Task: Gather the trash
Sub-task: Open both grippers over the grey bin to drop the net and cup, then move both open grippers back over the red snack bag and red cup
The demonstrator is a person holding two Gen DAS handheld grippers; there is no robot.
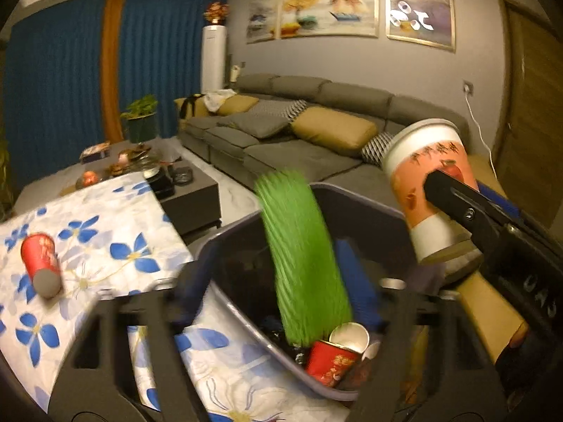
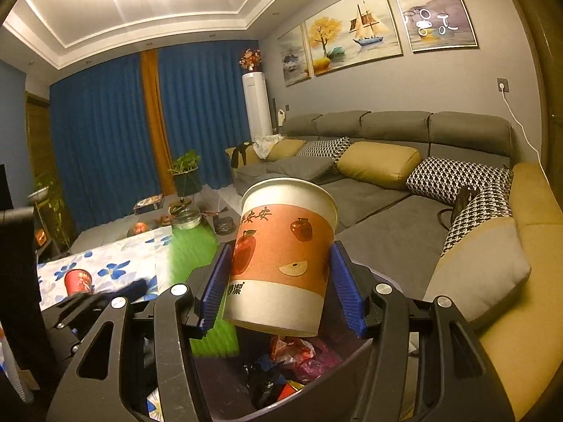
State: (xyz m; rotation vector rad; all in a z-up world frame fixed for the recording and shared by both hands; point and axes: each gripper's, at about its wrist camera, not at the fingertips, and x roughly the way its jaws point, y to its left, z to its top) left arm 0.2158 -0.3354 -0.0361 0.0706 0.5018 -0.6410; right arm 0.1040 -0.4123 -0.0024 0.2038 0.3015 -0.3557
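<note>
Two grippers are working over the trash bin (image 1: 355, 204), a dark open tub standing beside the table's flowered cloth (image 1: 105, 218). The right gripper (image 2: 279, 277) is hovering above the bin's mouth, its blue pads (image 2: 343, 281) clamped on the sides of an apple-print paper cup (image 2: 281, 263), which is sitting slightly tilted with its rim up. The left gripper (image 1: 278, 288) is pointing down into the bin with its jaws standing apart and not pressing on anything. Between them a blurred green item (image 1: 302, 260) is showing inside the bin, its lower end near the rubbish at the bottom; whether it is touching either finger cannot be told. One red cup (image 1: 332, 360) is lying on its side at the bottom of the bin among the other trash. Another red cup (image 1: 41, 263) is lying on the flowered cloth, well away from the bin. Behind the bin a grey sofa (image 2: 387, 204) is running along the wall.
</note>
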